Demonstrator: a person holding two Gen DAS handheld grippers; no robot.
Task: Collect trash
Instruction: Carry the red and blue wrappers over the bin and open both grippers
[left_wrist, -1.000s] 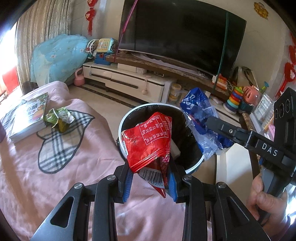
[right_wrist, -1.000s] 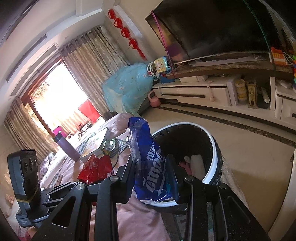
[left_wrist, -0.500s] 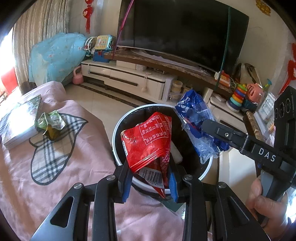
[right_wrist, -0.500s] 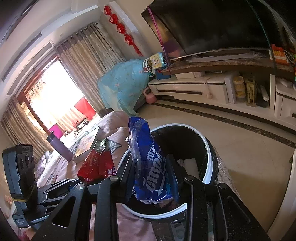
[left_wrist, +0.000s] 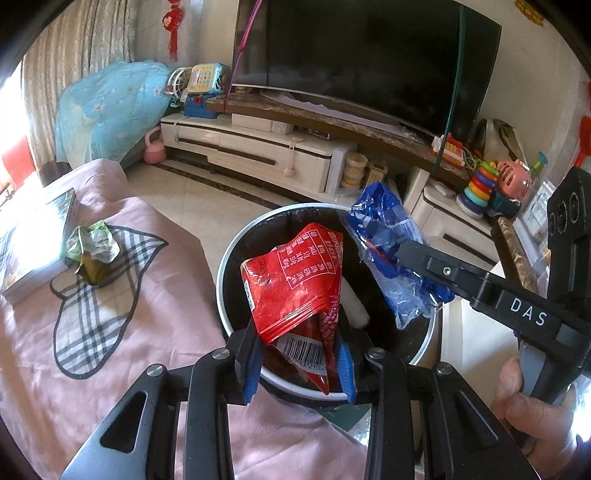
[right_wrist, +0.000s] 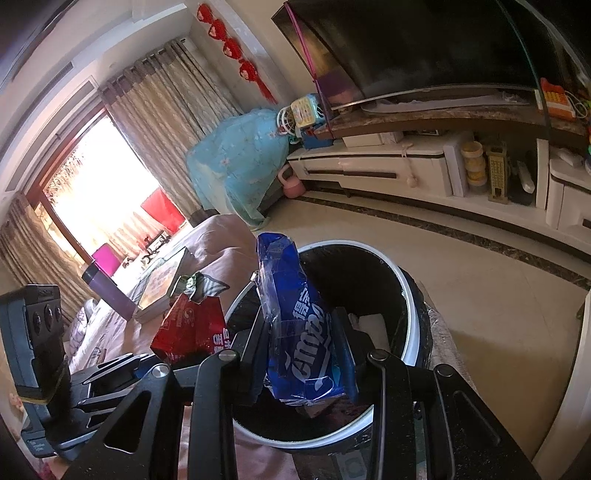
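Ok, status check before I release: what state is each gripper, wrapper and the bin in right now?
Left gripper: shut on red snack wrapper, over the bin.
Red snack wrapper: crumpled, held above the bin opening.
Right gripper: shut on blue snack wrapper.
Blue snack wrapper: crumpled, held over the bin rim.
Trash bin: open, lined black, some white trash inside.
Green wrapper: crumpled, lying on the pink cover, not collected.

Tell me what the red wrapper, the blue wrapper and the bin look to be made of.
Red wrapper: thin glossy plastic film, likely foil-lined; it creases sharply and shines.
Blue wrapper: similar printed film with a clear, crinkled section, seemingly plastic.
Bin: smooth rigid white rim, probably plastic, lined with what looks like a black bag.
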